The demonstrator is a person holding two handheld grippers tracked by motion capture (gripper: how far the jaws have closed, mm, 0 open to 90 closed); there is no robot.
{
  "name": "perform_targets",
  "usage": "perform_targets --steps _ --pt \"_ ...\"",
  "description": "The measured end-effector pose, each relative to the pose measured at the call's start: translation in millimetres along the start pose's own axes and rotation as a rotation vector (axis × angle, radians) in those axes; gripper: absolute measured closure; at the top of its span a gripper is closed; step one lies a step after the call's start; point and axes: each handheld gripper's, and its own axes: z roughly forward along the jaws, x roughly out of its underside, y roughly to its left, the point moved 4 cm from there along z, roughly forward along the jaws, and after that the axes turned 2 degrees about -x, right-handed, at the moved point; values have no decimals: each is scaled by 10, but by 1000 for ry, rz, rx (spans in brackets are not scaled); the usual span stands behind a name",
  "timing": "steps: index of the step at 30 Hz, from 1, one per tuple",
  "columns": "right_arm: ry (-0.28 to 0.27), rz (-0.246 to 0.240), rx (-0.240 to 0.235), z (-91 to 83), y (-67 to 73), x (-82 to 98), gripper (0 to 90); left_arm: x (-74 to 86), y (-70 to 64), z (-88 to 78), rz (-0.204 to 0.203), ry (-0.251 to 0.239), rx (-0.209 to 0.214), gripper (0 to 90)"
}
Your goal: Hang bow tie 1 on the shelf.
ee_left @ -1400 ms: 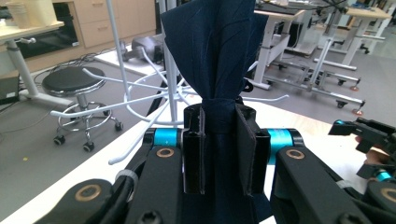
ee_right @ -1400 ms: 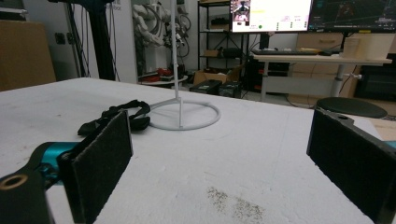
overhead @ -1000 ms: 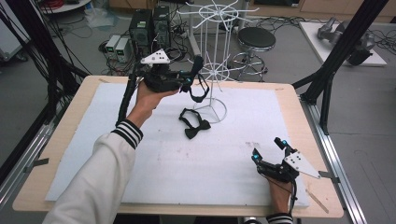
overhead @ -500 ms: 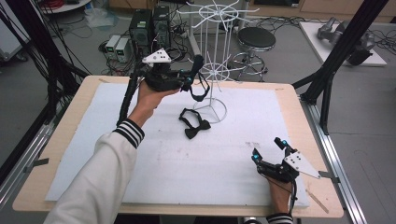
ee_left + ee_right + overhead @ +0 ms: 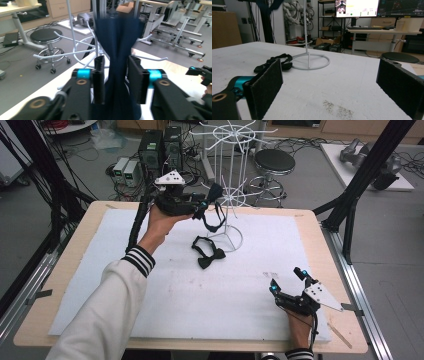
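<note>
dark navy bow tie [image 5: 117, 50] | strap dangling | on white rack [image 5: 227, 185]

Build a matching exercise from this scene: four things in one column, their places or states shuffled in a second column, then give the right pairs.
Things:
1. dark blue bow tie
2. black bow tie
3. right claw
4. white wire rack

Places or states:
A. jaws wide apart, nothing between them, low over the white foam sheet
B. stands upright on its ring base at the far side of the sheet
C. between the jaws of the left claw, up at the rack's hooks
D. lies flat on the sheet beside the ring base

Pairs: 1-C, 2-D, 3-A, 4-B
</note>
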Motion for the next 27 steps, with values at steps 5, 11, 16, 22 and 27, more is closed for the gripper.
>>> perform_targets --steps 5,11,16,22,27 --pt "-2 -5 0 2 -6 -1 62 -24 2 -34 9 -14 -9 498" --pt "-2 -4 0 1 -5 -1 62 -34 -9 -81 6 -42 5 258" --pt "1 1 1 -2 -8 1 62 19 -12 -213 50 -40 -13 176" --pt "2 0 3 3 -11 0 62 49 -10 -447 60 -79 -9 176" --pt "8 4 5 2 -12 1 62 125 -9 -656 88 -101 -15 176"
